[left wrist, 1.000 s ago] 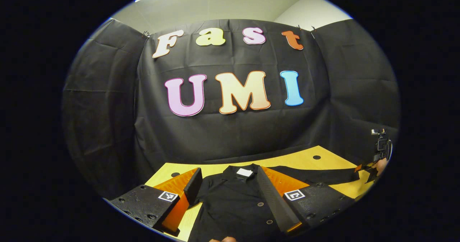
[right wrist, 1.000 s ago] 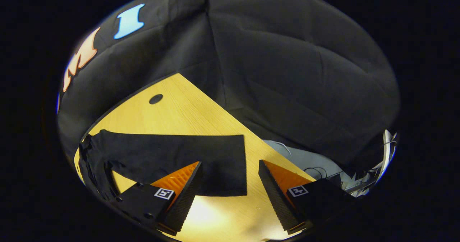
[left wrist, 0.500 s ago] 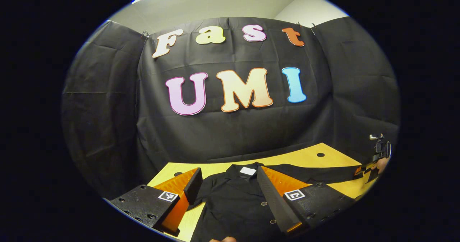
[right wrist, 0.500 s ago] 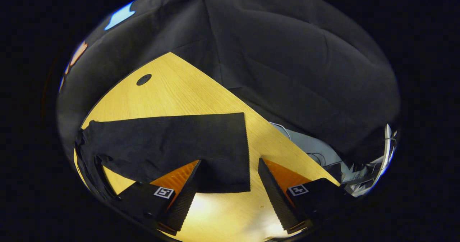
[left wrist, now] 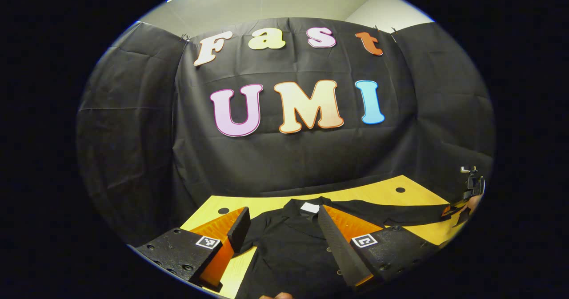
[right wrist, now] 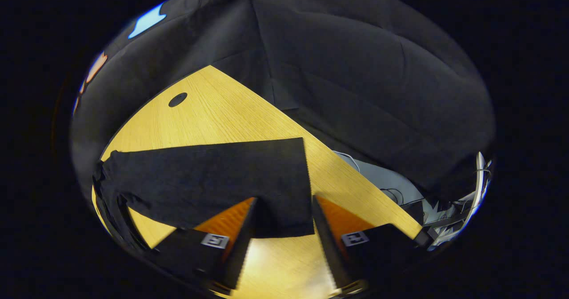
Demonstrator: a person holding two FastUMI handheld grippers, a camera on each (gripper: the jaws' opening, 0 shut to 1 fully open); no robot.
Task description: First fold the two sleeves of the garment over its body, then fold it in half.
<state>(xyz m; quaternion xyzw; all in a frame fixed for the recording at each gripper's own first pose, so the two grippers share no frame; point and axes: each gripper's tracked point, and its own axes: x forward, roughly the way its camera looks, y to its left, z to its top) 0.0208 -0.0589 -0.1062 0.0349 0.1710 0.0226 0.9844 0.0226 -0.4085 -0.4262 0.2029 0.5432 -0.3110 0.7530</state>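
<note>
the shirt (left wrist: 293, 245) lies flat on the table (right wrist: 213, 117), its sleeve (right wrist: 209, 183) reaching the right edge. both tongs gape with nothing held; the right tongs (right wrist: 281, 210) could pinch only the cuff corner and drop it.

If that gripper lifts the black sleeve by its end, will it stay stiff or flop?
Probably flop: the sleeve lies flat on the table like thin cloth, so the unheld part would likely droop. It looks light. The right gripper straddles the cuff corner, jaws open; a corner pinch might slip.
</note>
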